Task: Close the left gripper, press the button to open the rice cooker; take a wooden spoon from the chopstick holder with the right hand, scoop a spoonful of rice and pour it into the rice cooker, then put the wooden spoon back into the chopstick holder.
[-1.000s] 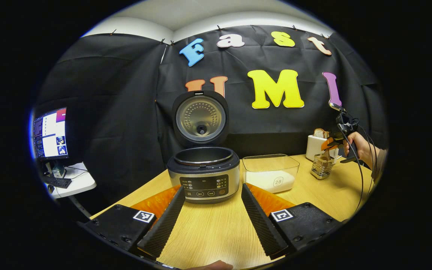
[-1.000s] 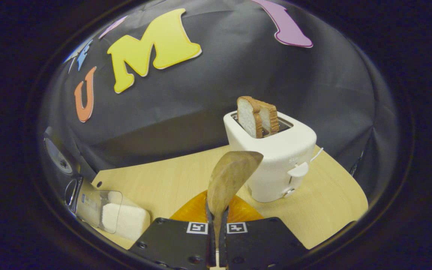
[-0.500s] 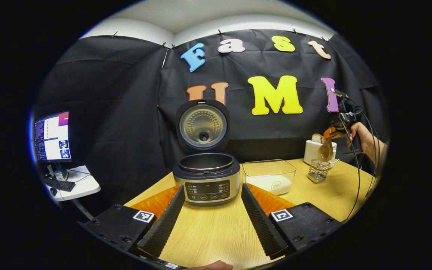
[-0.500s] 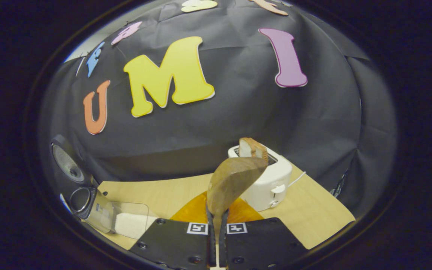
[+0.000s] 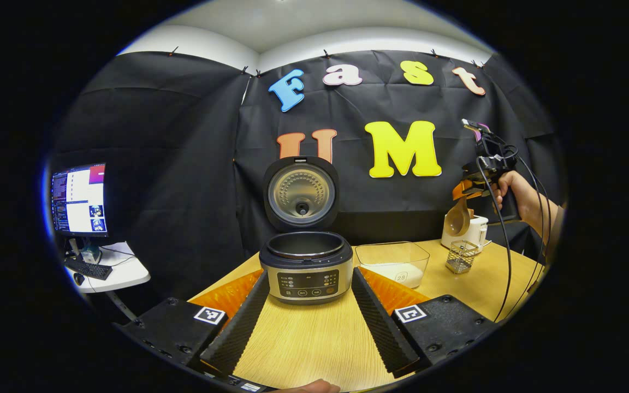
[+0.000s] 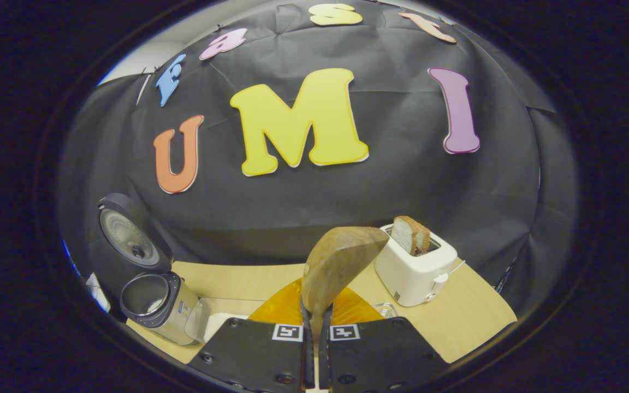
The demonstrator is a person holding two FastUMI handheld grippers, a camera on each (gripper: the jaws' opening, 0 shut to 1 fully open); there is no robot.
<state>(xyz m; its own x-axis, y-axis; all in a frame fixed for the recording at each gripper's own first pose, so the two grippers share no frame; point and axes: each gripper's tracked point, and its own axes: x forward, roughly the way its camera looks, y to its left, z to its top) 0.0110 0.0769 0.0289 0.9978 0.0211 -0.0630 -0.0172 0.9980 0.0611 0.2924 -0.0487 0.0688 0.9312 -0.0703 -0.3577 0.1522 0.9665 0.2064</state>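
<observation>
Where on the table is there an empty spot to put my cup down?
Bare wood lies in front of the black-and-silver rice cooker, and at the right beyond the small wire chopstick holder. It is crowded along the back: cooker, clear plastic rice box, holder and white toaster stand close together.

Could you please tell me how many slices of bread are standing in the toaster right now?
2: both slices of bread stand upright side by side in the slot of the toaster, at the table's far right; nothing suggests more are hidden.
</observation>
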